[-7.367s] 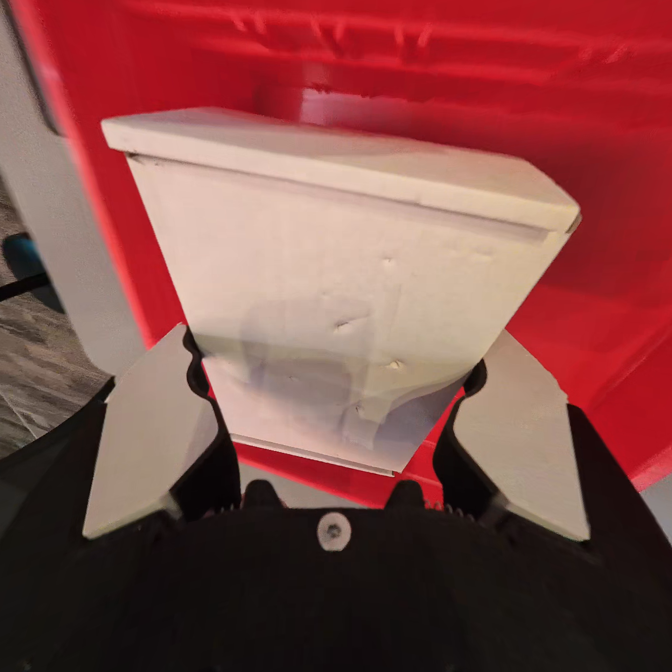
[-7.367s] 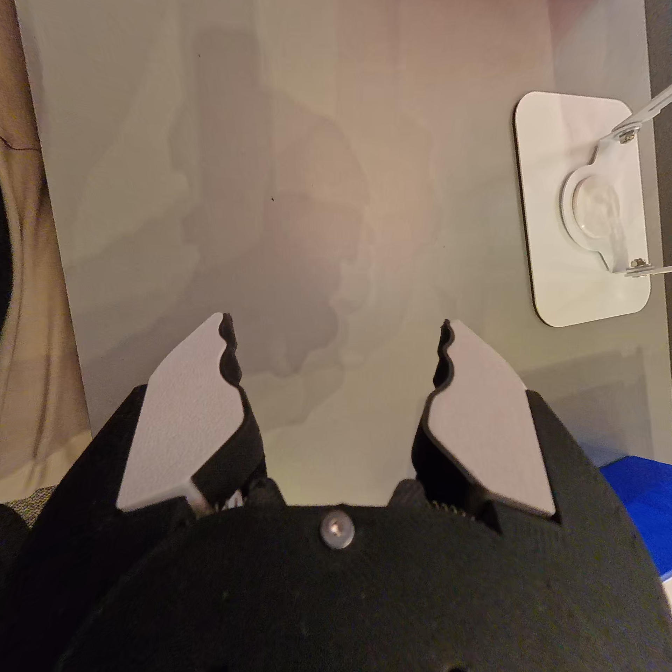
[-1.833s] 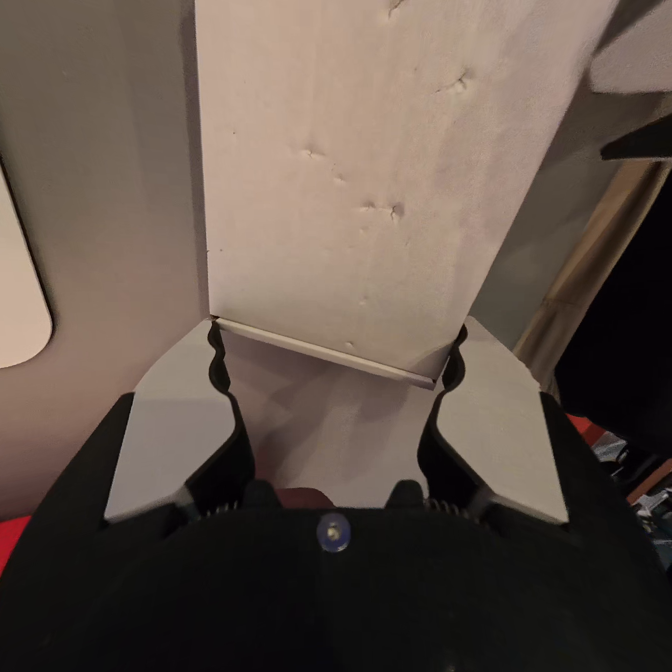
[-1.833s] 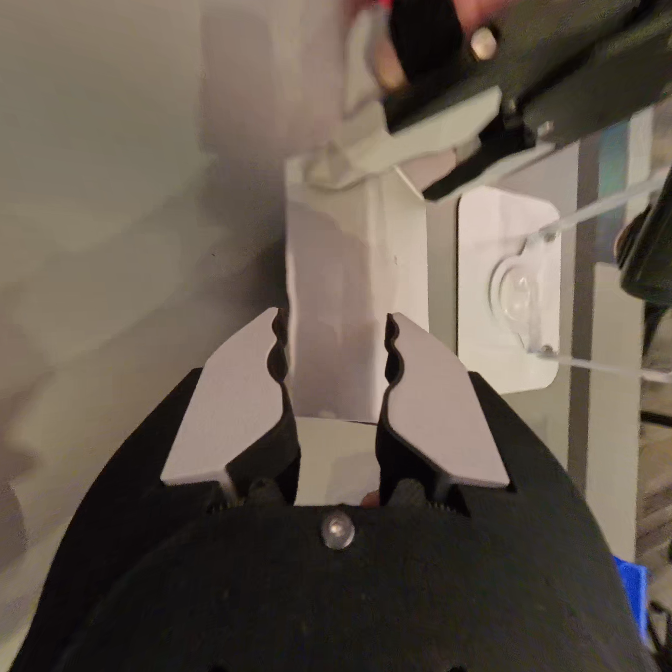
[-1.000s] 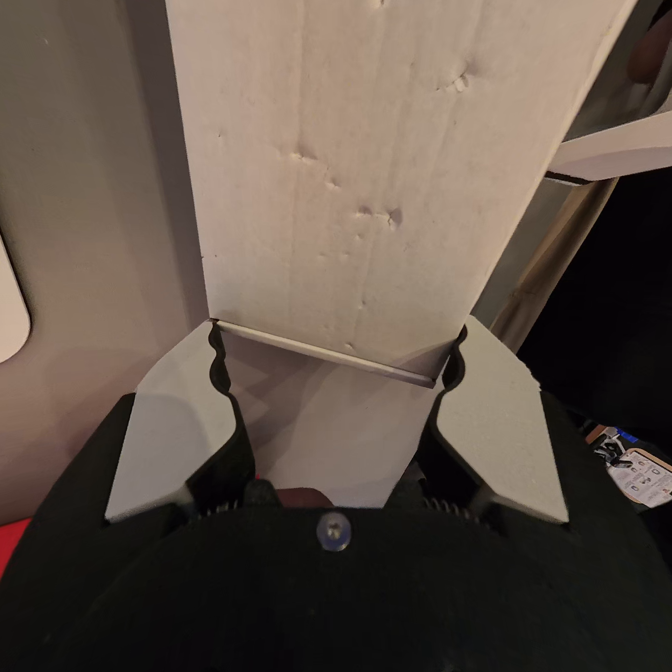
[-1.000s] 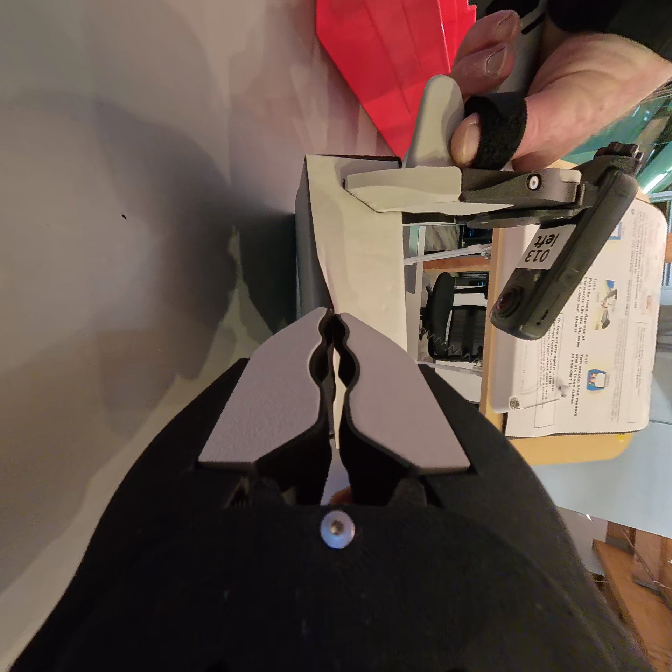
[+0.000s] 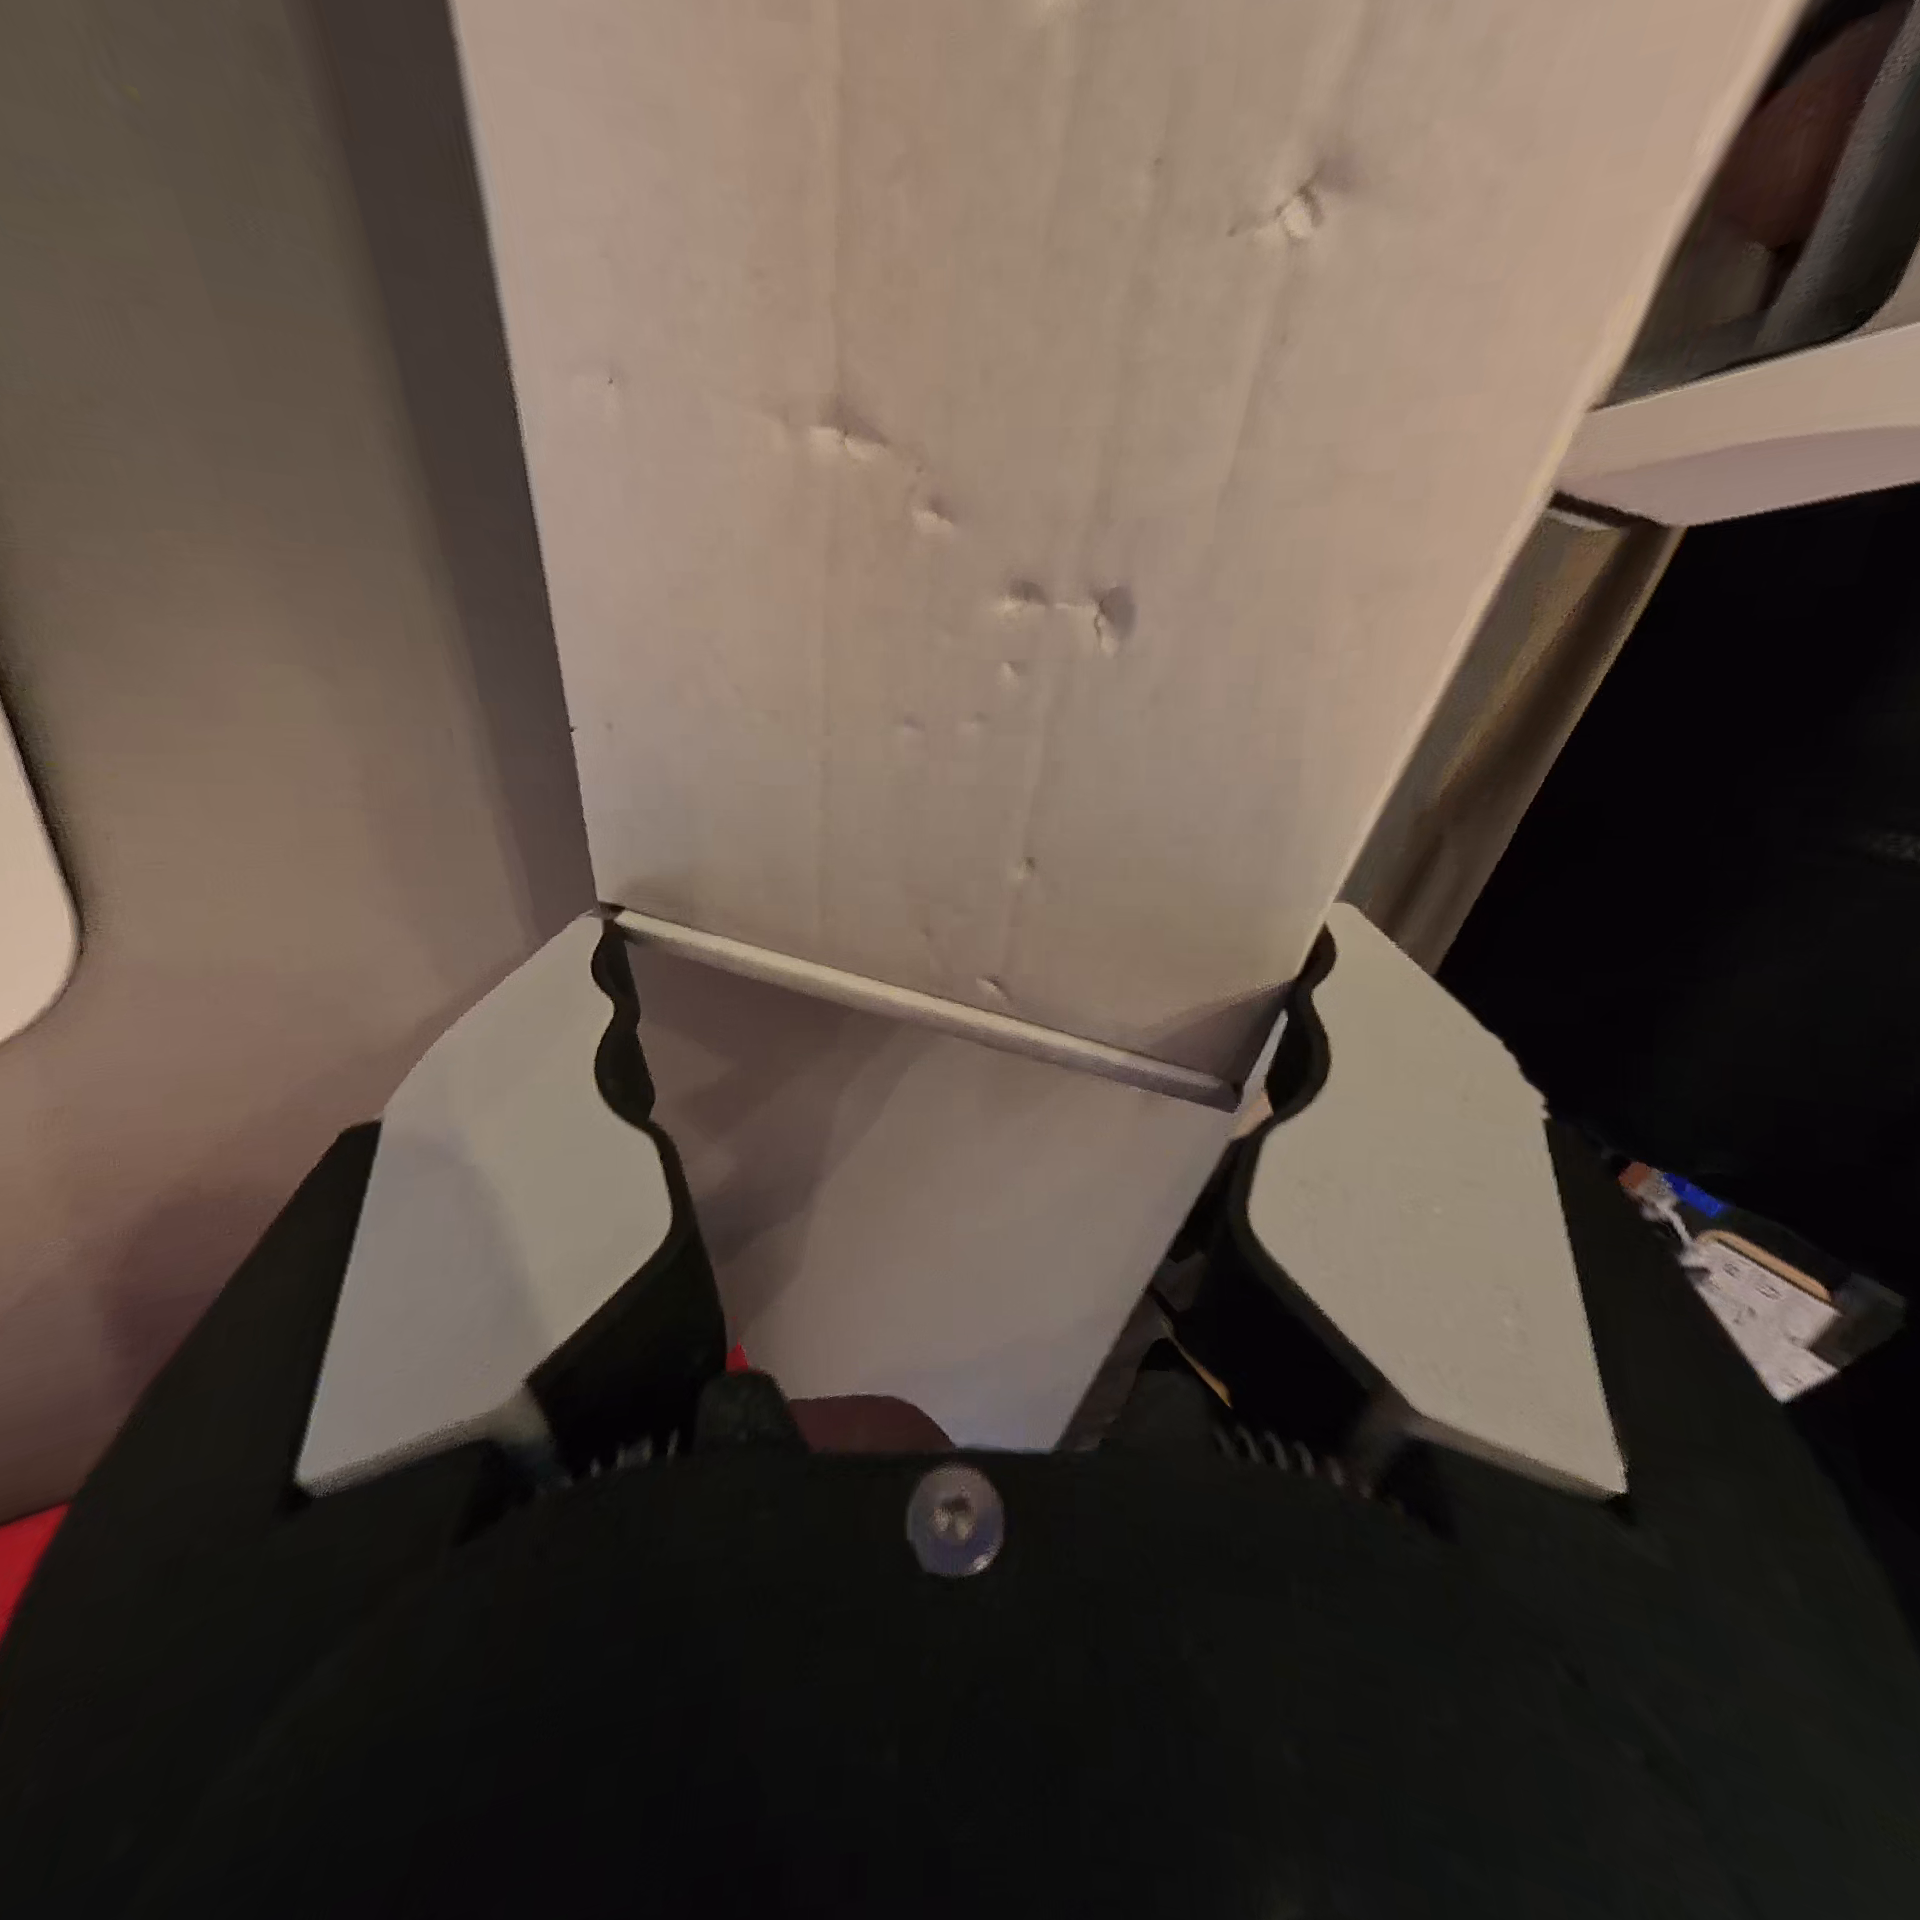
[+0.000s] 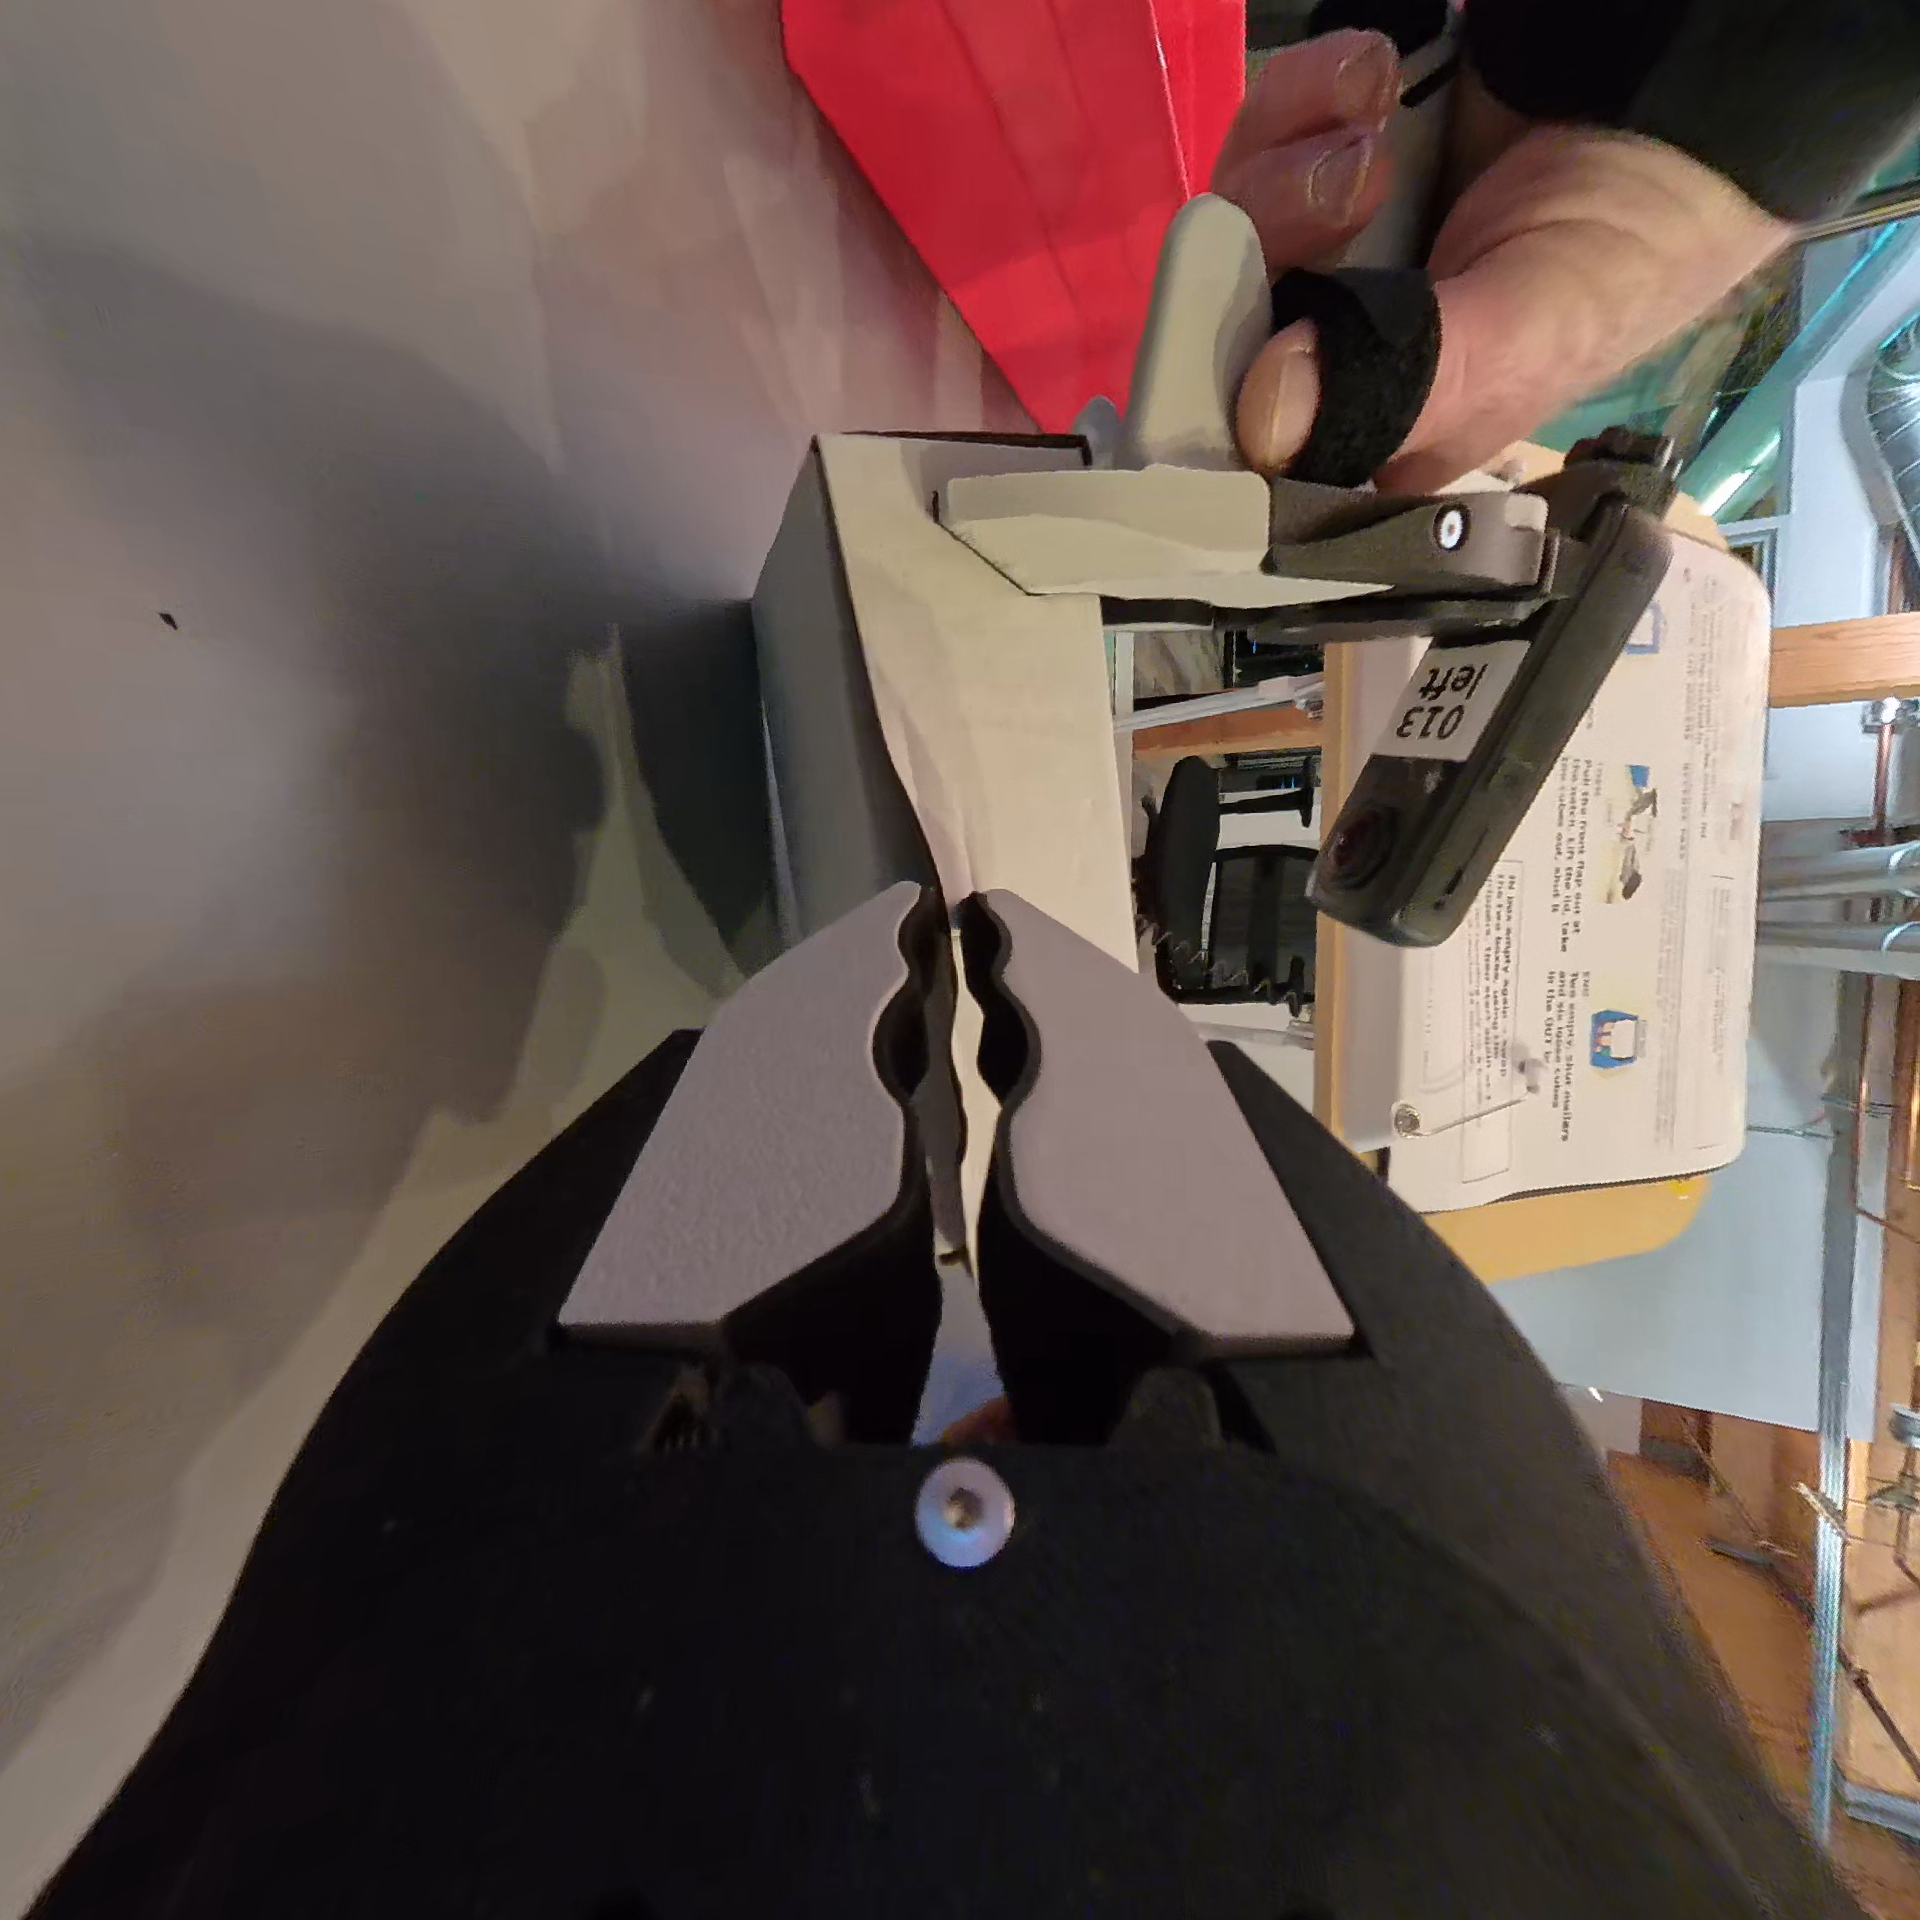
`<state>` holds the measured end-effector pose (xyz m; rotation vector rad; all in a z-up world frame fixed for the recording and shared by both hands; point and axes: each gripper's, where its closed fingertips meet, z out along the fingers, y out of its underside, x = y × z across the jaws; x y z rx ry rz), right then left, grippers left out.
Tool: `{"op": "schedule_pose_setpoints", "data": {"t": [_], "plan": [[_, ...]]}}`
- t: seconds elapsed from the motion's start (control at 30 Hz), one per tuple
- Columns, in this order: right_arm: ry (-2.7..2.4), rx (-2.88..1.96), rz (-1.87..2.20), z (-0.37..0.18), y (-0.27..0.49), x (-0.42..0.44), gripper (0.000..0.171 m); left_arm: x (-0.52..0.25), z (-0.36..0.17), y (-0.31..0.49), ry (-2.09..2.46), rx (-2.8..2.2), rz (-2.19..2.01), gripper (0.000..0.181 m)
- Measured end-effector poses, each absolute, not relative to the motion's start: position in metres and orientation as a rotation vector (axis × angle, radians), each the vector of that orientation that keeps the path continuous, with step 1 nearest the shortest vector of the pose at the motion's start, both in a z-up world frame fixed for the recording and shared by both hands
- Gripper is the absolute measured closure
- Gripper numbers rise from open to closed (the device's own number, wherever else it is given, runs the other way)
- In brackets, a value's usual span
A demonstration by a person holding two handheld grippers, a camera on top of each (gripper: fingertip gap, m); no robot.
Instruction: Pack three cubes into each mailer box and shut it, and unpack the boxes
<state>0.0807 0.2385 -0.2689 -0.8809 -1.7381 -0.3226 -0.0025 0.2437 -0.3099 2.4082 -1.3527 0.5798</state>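
The white mailer (image 7: 935, 468) stands on a pale grey desk (image 7: 260, 520), gripped from two sides. The left gripper (image 7: 951, 997) has its fingers (image 7: 499, 1195) spread wide and pressed against the mailer's two opposite side walls, so it is clamped on the box; the panel facing the camera is dented in several spots. The right gripper (image 8: 956, 914) has its fingers (image 8: 769, 1132) nearly closed, pinching a thin white flap of the same mailer (image 8: 997, 665).

In the right wrist view the desk (image 8: 312, 520) is plain, matte, marked only by soft shadows and one tiny dark speck. A red bin (image 8: 1018, 187) sits on it beyond the mailer. A hand (image 8: 1455, 239), with a black strap round one finger, holds the left gripper (image 8: 1101, 520), whose camera hangs below it. Behind are a printed sheet (image 8: 1558, 935) on a wooden board, a black office chair (image 8: 1195, 852), wooden beams and metal pipes.

In the left wrist view, a white plate (image 7: 31, 883) lies at the desk's left edge, and the room to the right is dark.
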Motion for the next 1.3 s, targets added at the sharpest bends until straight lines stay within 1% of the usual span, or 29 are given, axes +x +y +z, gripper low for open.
{"op": "schedule_pose_setpoints", "data": {"t": [0.1, 0.17, 0.2, 0.27, 0.33, 0.5, 0.57, 0.63, 0.7, 0.73, 0.77, 0.97, 1.07, 1.3], "plan": [[-1.734, -0.912, -0.294, -0.268, 0.243, 0.085, 0.168, 0.003, -0.308, 0.252, -1.446, 2.492, 0.608, 0.064], [-1.718, -0.941, -0.275, -0.262, 0.249, 0.090, 0.169, 0.005, -0.301, 0.255, -1.546, 2.575, 0.650, 0.060], [-1.715, -0.964, -0.251, -0.259, 0.251, 0.091, 0.169, 0.008, -0.293, 0.256, -1.613, 2.621, 0.697, 0.063], [-1.715, -0.976, -0.227, -0.255, 0.254, 0.091, 0.169, 0.014, -0.276, 0.257, -1.715, 2.752, 0.778, 0.061], [-1.727, -0.997, -0.181, -0.253, 0.254, 0.088, 0.169, 0.023, -0.261, 0.258, -1.919, 2.892, 0.795, 0.059], [-1.740, -1.031, -0.173, -0.250, 0.258, 0.086, 0.169, 0.015, -0.291, 0.248, -2.095, 3.058, 0.365, 0.057], [-1.745, -1.036, -0.181, -0.250, 0.258, 0.085, 0.169, 0.016, -0.297, 0.258, -2.113, 3.192, 0.239, 0.062], [-1.748, -1.034, -0.192, -0.250, 0.259, 0.085, 0.170, 0.026, -0.309, 0.253, -2.126, 3.195, 0.291, 0.074], [-1.753, -1.024, -0.208, -0.250, 0.259, 0.084, 0.170, 0.031, -0.312, 0.263, -2.118, 3.294, 0.215, 0.083], [-1.753, -1.021, -0.212, -0.250, 0.259, 0.084, 0.170, 0.033, -0.308, 0.270, -2.082, 3.371, 0.241, 0.097], [-1.750, -1.020, -0.219, -0.250, 0.260, 0.085, 0.170, 0.035, -0.305, 0.273, -2.077, 3.407, 0.305, 0.100], [-1.724, -1.060, -0.214, -0.246, 0.265, 0.088, 0.170, 0.036, -0.305, 0.277, -2.120, 3.392, 0.263, 0.105], [-1.700, -1.086, -0.197, -0.243, 0.267, 0.087, 0.169, 0.035, -0.306, 0.278, -2.123, 3.370, 0.224, 0.104], [-1.646, -1.049, -0.209, -0.235, 0.270, 0.086, 0.170, 0.035, -0.307, 0.279, -2.095, 3.345, 0.304, 0.106]]}}
